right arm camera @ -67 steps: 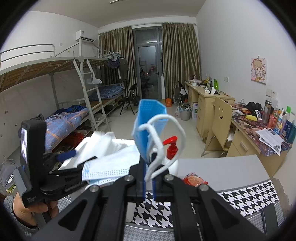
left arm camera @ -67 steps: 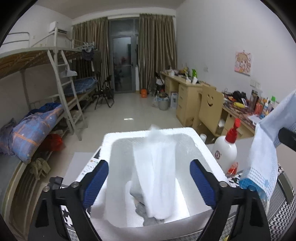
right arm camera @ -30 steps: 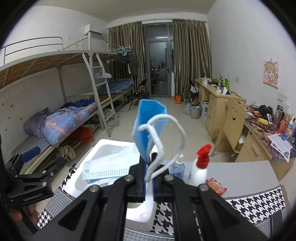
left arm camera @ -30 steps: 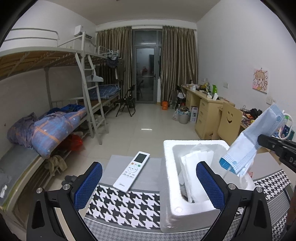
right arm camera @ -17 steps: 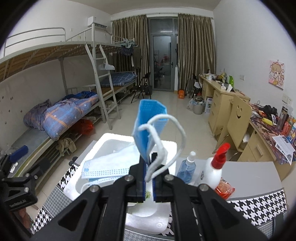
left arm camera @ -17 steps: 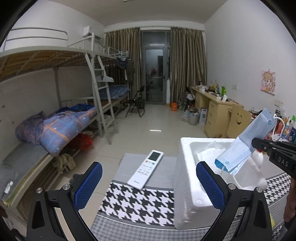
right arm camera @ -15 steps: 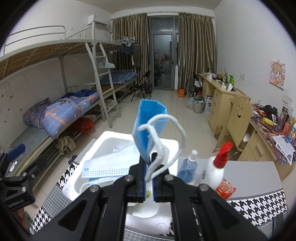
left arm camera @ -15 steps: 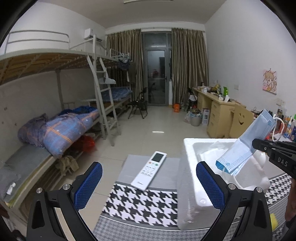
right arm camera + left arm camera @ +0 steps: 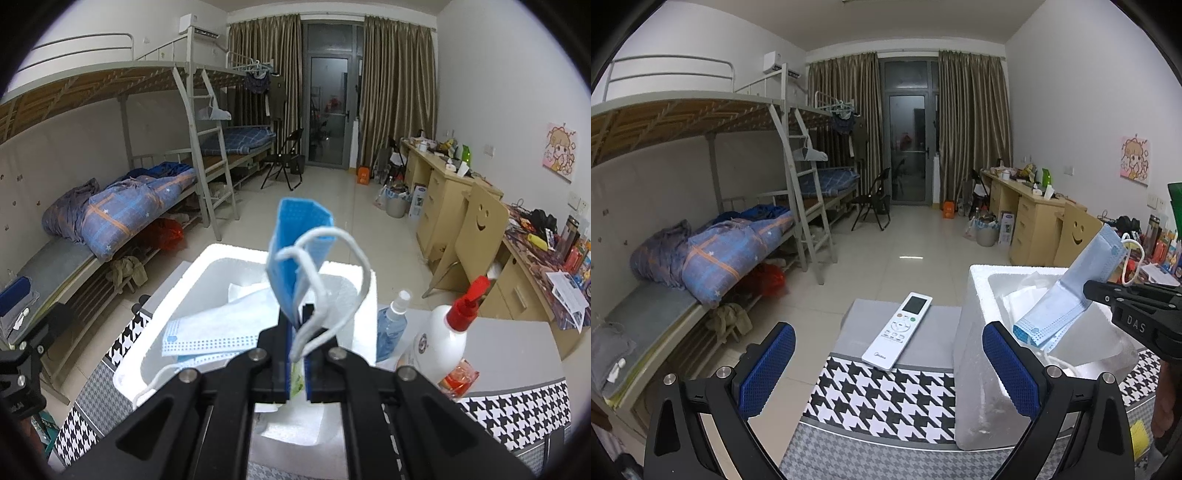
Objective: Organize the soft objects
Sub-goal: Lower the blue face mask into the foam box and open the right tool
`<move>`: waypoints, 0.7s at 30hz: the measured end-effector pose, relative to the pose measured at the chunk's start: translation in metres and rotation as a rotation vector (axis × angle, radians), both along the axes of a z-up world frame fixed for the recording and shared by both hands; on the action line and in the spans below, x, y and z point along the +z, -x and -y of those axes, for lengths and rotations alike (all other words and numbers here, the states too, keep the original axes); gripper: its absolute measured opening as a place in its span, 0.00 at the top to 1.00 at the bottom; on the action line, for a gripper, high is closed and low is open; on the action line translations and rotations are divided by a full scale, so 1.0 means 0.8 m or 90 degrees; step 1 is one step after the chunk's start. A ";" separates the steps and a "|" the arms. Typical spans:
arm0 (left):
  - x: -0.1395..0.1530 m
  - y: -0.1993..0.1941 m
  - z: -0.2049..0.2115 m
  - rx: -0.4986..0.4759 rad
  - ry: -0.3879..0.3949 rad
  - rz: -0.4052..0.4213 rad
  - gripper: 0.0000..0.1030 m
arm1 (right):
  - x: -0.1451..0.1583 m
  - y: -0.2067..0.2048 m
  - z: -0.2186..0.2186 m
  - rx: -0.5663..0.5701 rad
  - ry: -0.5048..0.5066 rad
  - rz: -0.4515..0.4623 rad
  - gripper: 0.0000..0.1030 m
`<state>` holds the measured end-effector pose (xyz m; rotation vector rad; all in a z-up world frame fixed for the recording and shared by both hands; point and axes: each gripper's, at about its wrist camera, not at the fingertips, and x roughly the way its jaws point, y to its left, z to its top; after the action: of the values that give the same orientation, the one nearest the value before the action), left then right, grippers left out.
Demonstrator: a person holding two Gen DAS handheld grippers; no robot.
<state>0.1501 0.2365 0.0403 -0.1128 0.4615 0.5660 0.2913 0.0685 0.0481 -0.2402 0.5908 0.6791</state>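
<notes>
From the left wrist, the left tool (image 9: pixel 888 365) gapes wide and empty beside the foam box (image 9: pixel 975 369), white cloths already inside, while from the right wrist, the right tool (image 9: pixel 297 365) pinches a blue mask (image 9: pixel 295 254) above it, not yet dropped in.

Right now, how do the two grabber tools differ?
The left gripper is spread wide and holds nothing; the right gripper is shut on the blue face mask. The left hangs beside the white foam box; the right hangs over it. Both have blue pads.
</notes>
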 end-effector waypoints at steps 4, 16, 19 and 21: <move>-0.002 0.001 -0.001 -0.002 0.003 -0.006 0.01 | -0.007 -0.006 -0.006 -0.001 0.008 -0.013 0.93; -0.001 0.003 0.000 -0.009 0.009 -0.006 0.01 | -0.025 -0.011 -0.012 0.000 0.041 -0.037 0.31; 0.000 0.004 0.001 -0.014 0.010 -0.006 0.01 | -0.023 -0.009 -0.011 0.005 0.041 -0.038 0.31; 0.002 0.004 0.004 -0.016 0.011 -0.006 0.01 | -0.021 -0.008 -0.010 0.005 0.041 -0.035 0.31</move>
<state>0.1469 0.2337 0.0418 -0.1201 0.4769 0.5385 0.2975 0.0765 0.0311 -0.2849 0.6658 0.6771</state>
